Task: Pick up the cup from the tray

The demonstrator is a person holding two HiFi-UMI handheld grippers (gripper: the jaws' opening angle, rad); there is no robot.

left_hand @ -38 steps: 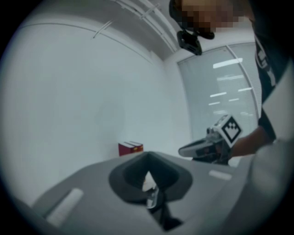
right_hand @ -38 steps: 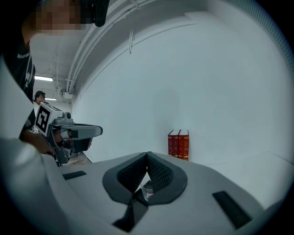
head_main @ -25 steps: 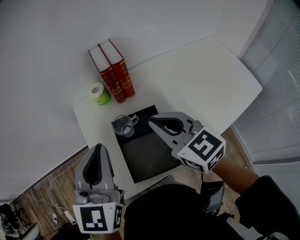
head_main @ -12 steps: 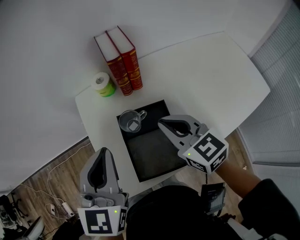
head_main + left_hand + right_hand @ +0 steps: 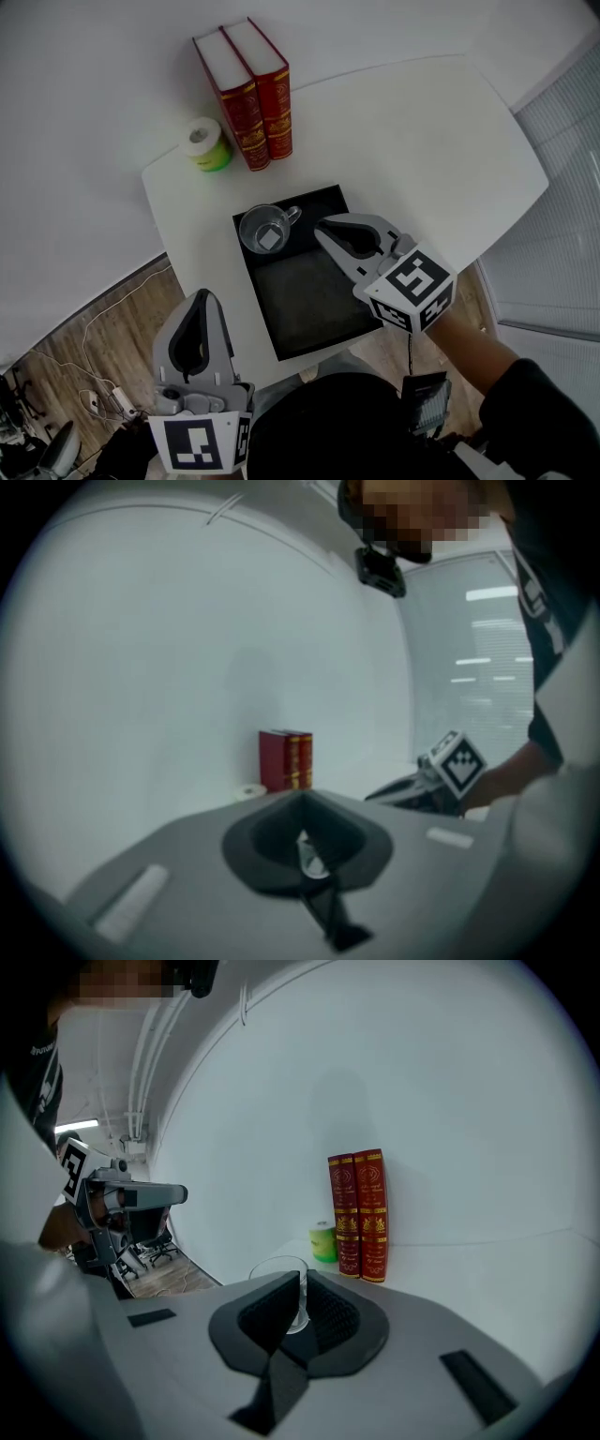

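My right gripper (image 5: 325, 231) hovers over the black rectangular tray (image 5: 309, 309), fingers pressed together and holding nothing. The tips are just beside the clear glass cup (image 5: 265, 228), which stands in the tray's far left corner, and only bare tray lies between them. Beyond the tray, two red hardback books (image 5: 246, 89) stand upright on the white desk (image 5: 422, 141), with a green and white roll (image 5: 206, 143) beside them. My left gripper (image 5: 199, 302), fingers likewise together and empty, hangs at the desk's near left edge.
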